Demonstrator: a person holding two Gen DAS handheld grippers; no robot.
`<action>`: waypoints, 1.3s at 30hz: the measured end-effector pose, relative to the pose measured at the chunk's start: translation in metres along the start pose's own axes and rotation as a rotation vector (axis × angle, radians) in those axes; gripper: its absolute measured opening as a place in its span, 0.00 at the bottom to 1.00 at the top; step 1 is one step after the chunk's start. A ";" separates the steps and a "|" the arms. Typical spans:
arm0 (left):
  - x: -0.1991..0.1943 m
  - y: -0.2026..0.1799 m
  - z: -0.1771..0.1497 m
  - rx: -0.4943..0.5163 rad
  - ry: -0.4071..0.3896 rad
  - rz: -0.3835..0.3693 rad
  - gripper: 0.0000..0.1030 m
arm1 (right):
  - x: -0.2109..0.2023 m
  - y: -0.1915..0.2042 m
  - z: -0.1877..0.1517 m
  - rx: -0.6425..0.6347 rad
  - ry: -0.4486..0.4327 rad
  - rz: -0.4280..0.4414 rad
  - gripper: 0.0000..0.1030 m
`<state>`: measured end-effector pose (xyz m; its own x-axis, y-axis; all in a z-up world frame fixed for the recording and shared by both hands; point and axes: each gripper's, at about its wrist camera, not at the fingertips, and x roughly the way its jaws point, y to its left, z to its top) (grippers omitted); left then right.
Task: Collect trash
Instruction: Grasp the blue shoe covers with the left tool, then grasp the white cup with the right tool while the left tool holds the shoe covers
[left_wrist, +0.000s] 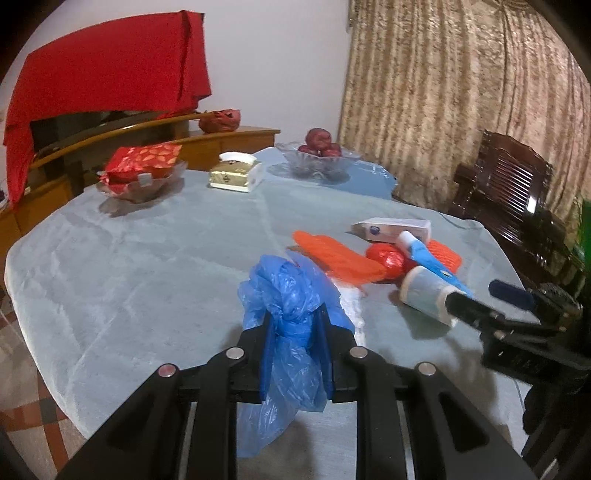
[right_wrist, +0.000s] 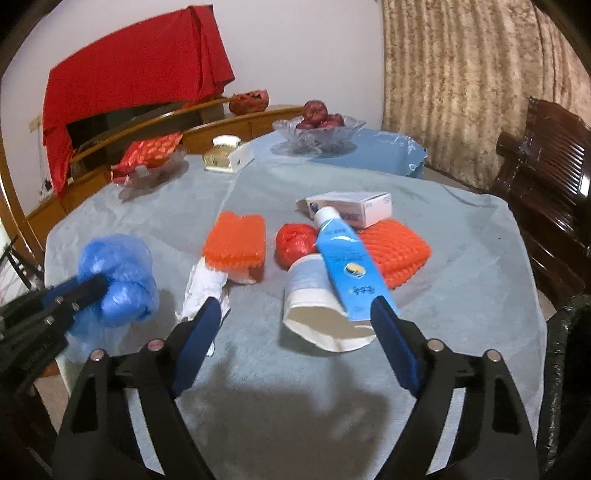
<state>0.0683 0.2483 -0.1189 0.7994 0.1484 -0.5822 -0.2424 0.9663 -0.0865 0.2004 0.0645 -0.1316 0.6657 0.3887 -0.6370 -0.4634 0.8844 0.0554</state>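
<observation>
The left gripper (left_wrist: 297, 334) clamps the blue bag (left_wrist: 291, 291), ready for trash; beside it, the right gripper (right_wrist: 295, 325) fingers straddle the paper cup (right_wrist: 317, 295), unclosed.

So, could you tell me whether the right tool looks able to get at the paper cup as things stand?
Probably yes: the right tool is open and empty, the paper cup lies just ahead, though the blue tube rests across it.

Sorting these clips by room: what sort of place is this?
Likely a home dining or living room: a clothed table with a fruit bowl, a curtain, and a wooden chair.
</observation>
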 end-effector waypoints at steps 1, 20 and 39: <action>0.001 0.002 0.000 -0.003 0.000 0.001 0.20 | 0.002 0.001 -0.001 -0.002 0.008 -0.001 0.70; 0.022 -0.001 -0.002 -0.005 0.033 -0.033 0.20 | 0.048 -0.002 -0.013 -0.039 0.135 0.006 0.14; 0.001 -0.044 0.012 0.053 -0.010 -0.102 0.20 | -0.038 -0.015 0.005 -0.044 0.021 0.073 0.02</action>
<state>0.0864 0.2083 -0.1060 0.8242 0.0504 -0.5641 -0.1303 0.9862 -0.1024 0.1848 0.0373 -0.1046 0.6172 0.4459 -0.6482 -0.5356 0.8417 0.0690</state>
